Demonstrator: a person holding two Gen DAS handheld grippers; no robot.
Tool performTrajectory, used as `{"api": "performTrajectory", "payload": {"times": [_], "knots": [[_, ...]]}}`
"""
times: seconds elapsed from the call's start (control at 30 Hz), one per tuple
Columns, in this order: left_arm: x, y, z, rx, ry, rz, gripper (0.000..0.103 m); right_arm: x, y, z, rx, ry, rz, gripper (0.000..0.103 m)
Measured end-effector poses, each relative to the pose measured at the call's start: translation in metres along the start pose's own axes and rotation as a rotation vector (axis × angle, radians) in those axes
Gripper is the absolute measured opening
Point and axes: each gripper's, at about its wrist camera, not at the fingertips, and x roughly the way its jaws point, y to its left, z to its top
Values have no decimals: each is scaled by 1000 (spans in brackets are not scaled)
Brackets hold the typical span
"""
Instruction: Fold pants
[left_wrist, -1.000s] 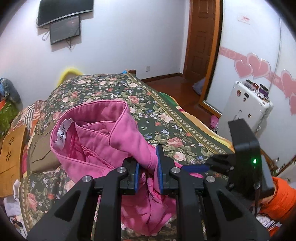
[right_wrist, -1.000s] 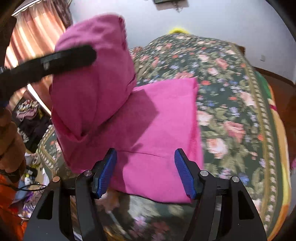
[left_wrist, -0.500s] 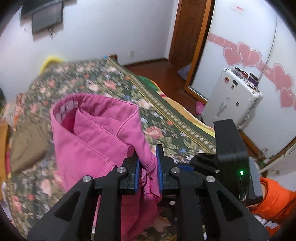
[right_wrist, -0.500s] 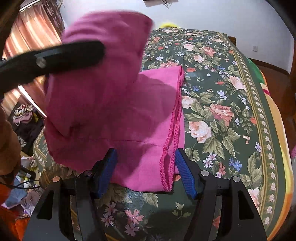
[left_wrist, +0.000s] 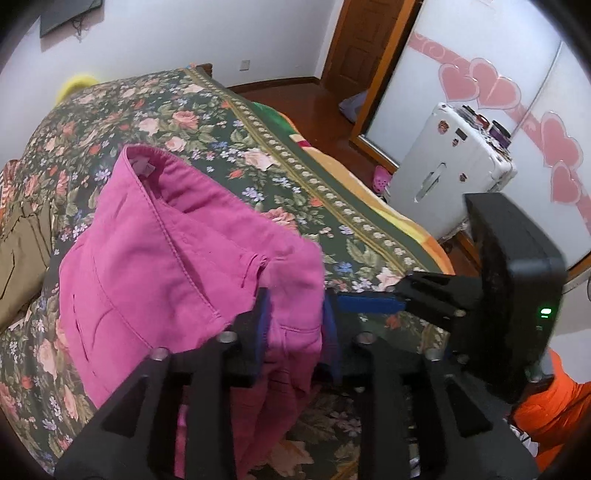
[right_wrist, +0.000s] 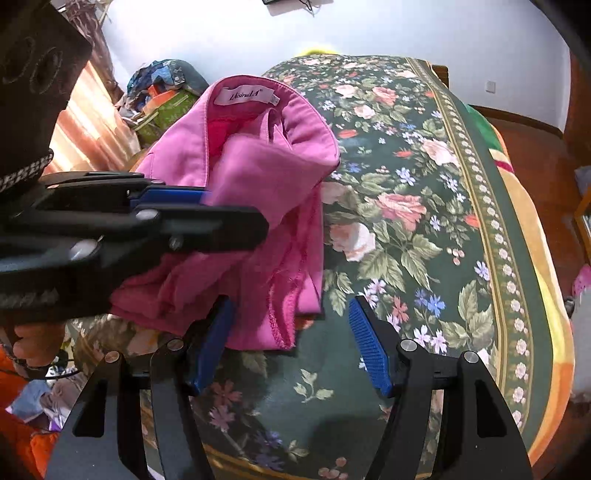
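The pink pants (left_wrist: 177, 266) hang bunched above the floral bedspread (left_wrist: 229, 122), waistband uppermost with its white label (right_wrist: 245, 96) showing in the right wrist view. My left gripper (left_wrist: 295, 325) is shut on a fold of the pants and holds them up; it also shows in the right wrist view (right_wrist: 207, 210) from the side. My right gripper (right_wrist: 291, 343) is open and empty, low over the bedspread (right_wrist: 424, 221), with the hanging hem of the pants (right_wrist: 273, 295) just beyond its left finger. It also shows in the left wrist view (left_wrist: 369, 303).
A brown garment (left_wrist: 22, 251) lies at the bed's left. A white suitcase (left_wrist: 447, 173) stands on the wooden floor right of the bed, before a mirrored door. A pile of clutter (right_wrist: 162, 96) sits by the curtain at far left.
My left gripper has lifted the pants off the bed and swung them leftward; the flat-lying part is now gathered and hanging. My right gripper stayed open and low.
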Motion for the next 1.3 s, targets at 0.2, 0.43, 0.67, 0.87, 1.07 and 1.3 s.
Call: {"api": "performTrajectory", "payload": {"times": [0.2,0.43,0.67,0.87,1.07,1.3], "knots": [[-33,-4,6,32,-98,39,52,0,-1,0,3,1,3,62],[-63,56,14,-61,-181,185,59,0,-3,-1,5,-1,-3,62],[-40,149,14,-166,-100,350,59,2,-10,2,-3,4,-34,62],[-14,182,20,-180,-69,364,59,0,-30,10,16,0,-157,62],[9,175,35,-140,-68,253,59,-25,-46,15,111,-52,-167,62],[49,167,42,-67,-2,188,59,-37,-38,27,165,-103,-80,62]]}}
